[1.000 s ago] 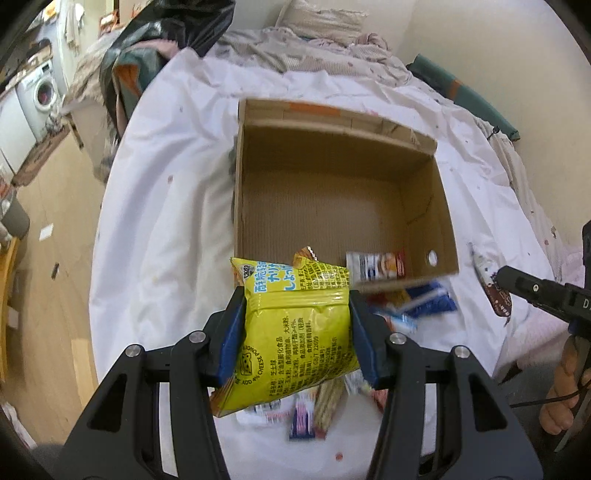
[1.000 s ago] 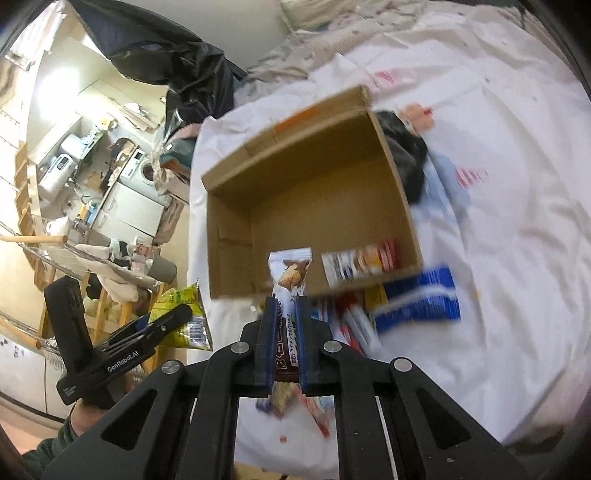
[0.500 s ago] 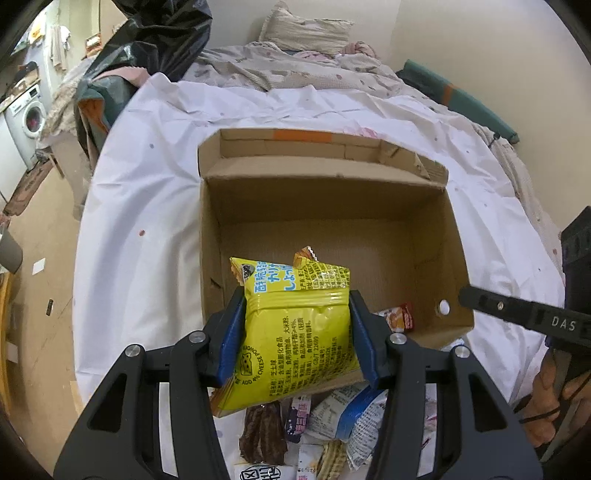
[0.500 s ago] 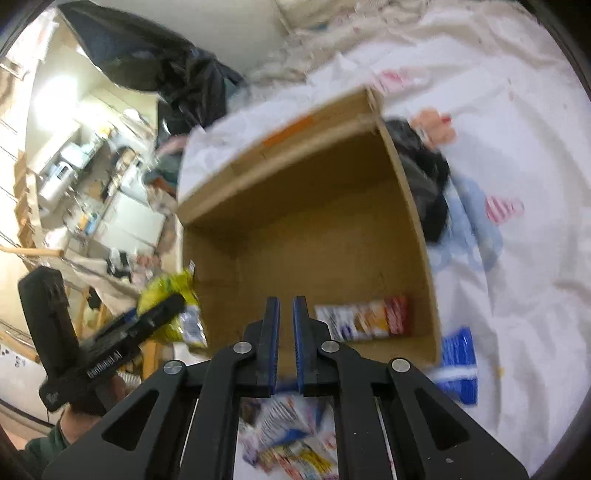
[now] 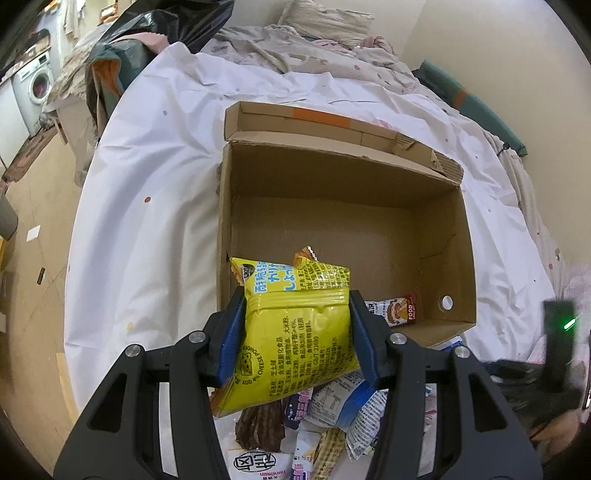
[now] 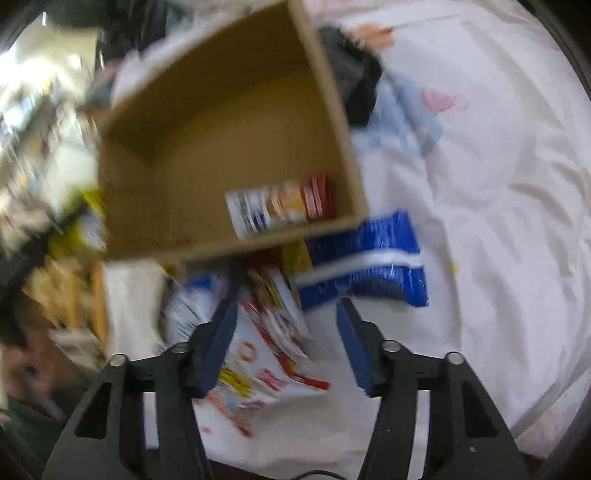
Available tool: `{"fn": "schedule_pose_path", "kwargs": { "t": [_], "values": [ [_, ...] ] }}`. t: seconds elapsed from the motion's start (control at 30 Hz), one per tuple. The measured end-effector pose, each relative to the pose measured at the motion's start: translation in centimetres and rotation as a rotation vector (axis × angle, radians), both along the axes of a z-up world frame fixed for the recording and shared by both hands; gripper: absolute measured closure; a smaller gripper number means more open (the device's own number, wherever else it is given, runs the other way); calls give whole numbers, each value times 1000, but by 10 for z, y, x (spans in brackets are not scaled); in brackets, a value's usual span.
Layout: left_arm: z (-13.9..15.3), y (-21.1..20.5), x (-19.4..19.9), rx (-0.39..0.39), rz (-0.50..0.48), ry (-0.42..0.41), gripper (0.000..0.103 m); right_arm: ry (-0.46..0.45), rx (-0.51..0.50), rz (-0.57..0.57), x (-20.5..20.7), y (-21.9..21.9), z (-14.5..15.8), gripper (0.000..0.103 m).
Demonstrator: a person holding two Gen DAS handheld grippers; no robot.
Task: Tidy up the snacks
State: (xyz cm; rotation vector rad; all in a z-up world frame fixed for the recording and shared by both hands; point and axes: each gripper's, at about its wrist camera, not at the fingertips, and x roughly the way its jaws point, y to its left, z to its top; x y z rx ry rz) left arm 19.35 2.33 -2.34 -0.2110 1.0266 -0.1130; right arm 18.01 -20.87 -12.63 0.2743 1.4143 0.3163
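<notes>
Task at an early stage, by my judgement: the box (image 5: pixel 343 236) holds one packet (image 5: pixel 393 312) at its near right; a pile (image 6: pixel 266 332) lies loose just near of it. Left claw (image 5: pixel 297 332) clamps a yellow bag (image 5: pixel 295 332) over the near wall. Right claw (image 6: pixel 284 339) is opening, gripping nothing, above the pile.

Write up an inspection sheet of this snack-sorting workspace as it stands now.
Surface: white sheet over a bed, wrinkled.
Job's things: open cardboard box holding one snack bar; yellow cheese-snack bag above the box's near edge; loose snack pile in front of the box; blue packet beside it.
Clutter: black bag, bedding.
Grippers: left gripper shut on the yellow bag; right gripper opening over the pile, pressing nothing.
Cables: nothing seen.
Surroundings: washing machine, wooden floor.
</notes>
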Motion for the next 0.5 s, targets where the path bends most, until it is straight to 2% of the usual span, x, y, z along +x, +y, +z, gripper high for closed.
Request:
{"fn": "schedule_pose_path", "kwargs": {
  "t": [0.03, 0.07, 0.17, 0.27, 0.37, 0.5],
  "values": [
    [0, 1, -1, -1, 3, 0, 54, 14, -31, 18, -1, 4, -6, 61],
    [1, 2, -1, -3, 5, -2, 54, 33, -45, 43, -1, 10, -13, 62],
    [1, 4, -3, 6, 8, -7, 54, 65, -45, 98, -1, 23, -26, 72],
    [-1, 4, -3, 11, 9, -1, 54, 108, -27, 100, 0, 26, -40, 77],
    [-2, 3, -3, 17, 9, 2, 54, 126, 32, 78, 0, 20, -41, 84],
    [-1, 2, -3, 23, 4, -2, 54, 83, 54, 79, -7, 11, -27, 85]
  ]
}}
